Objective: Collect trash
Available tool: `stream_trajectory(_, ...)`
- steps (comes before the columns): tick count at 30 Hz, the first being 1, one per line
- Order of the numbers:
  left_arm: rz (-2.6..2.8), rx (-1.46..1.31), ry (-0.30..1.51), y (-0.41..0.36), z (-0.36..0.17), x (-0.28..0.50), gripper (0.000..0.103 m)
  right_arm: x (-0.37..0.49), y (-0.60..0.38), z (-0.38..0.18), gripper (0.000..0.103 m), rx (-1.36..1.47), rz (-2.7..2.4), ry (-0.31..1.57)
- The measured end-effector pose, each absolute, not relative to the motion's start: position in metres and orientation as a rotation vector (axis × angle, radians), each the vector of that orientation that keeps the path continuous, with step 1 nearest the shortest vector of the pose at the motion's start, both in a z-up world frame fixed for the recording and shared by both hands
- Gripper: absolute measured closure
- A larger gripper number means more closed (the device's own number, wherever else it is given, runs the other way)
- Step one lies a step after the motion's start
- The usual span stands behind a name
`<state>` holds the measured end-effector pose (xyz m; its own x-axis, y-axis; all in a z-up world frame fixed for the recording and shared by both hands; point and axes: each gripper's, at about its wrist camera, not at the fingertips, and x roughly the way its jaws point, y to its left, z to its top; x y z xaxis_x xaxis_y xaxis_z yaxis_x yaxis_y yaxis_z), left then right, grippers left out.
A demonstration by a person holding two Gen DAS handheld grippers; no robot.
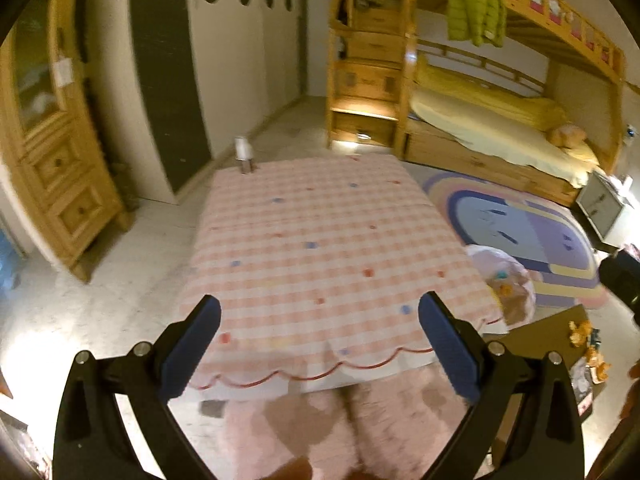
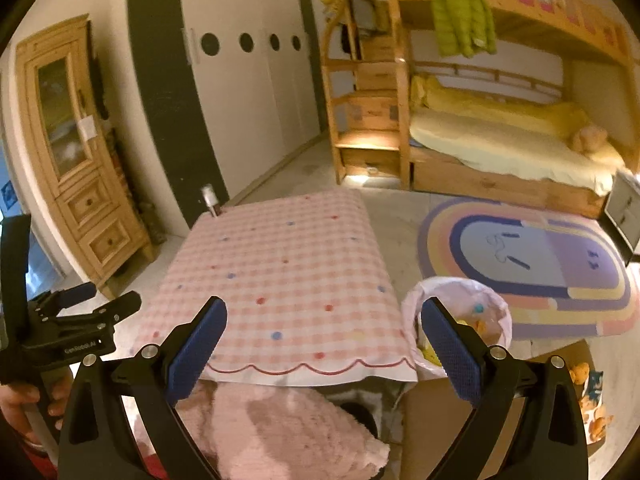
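Nearest the cameras, the left gripper [image 1: 320, 344] and the right gripper [image 2: 324, 346], each with black arms and blue ribbed pads, stood spread wide with nothing between the jaws. Below them lay fuzzy pink fabric [image 2: 280, 420], partly under the near edge of the table. The low table wore a pink-and-white checked cloth with coloured dots and a red scalloped hem [image 1: 320, 240], its top bare except for a small white-capped bottle [image 1: 244, 154] at the far left corner. Just beside the table's right edge sat a bin lined with a pale pink plastic bag [image 2: 492, 304], holding the collected yellow and orange trash. Scraps [image 1: 588, 344] lay on brown cardboard [image 1: 540, 332] near it. Beyond spread an oval pastel rug [image 2: 540, 264], then a wooden bunk bed [image 2: 500, 152] with a green puffer jacket [image 2: 460, 12] hanging from it.
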<state>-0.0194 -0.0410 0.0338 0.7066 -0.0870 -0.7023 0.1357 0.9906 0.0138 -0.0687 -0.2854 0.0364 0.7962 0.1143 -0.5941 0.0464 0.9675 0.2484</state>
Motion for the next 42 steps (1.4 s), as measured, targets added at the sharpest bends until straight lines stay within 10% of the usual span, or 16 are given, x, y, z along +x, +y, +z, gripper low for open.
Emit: stream_trajectory(42,-0.008,0.045,0.798,0.006,0.027,-0.028,0.007,-0.065,-0.257,0.023,0.007,0.176,0.086,0.695)
